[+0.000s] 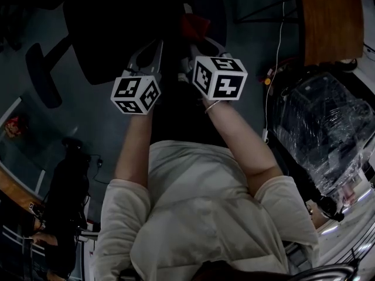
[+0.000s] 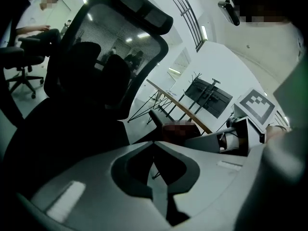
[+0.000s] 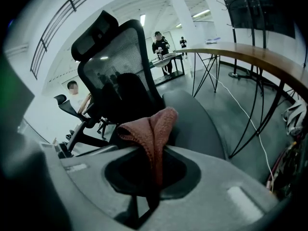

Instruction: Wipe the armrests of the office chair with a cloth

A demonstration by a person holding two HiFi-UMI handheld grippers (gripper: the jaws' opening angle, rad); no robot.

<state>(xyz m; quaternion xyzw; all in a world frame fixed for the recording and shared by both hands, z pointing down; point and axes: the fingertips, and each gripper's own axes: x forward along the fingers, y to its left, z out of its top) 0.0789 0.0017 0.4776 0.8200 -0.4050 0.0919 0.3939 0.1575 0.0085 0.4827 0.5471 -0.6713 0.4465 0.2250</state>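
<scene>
Closest in, 2 bare forearms [image 1: 234, 136] reaching forward, a marker cube at the end of each

At the left gripper [image 2: 154, 146], jaws pressed together with nothing between them, held level with its partner and just beside it

At the right gripper [image 3: 154, 153], jaws clamped on a reddish-pink cloth [image 3: 150, 128], pinched at its middle and bunched into a fold above the tips, the loose end hanging down inside the jaw opening

Just past both tools, the office chair [image 3: 120, 66]: dark seat, mesh back, padded headrest on top

Cloth raised over the near edge of the seat [image 3: 192, 114]; contact with the chair impossible to tell

Off to the chair's left side in the head view, 1 oval armrest [image 1: 42, 75], well apart from both grippers

Farther right, a curved wooden table [image 3: 250, 57] on thin black legs, with a white cable trailing across the grey floor below

Beyond the chair, in the bright room, 2 standing figures [image 3: 161, 42] at a far desk
</scene>
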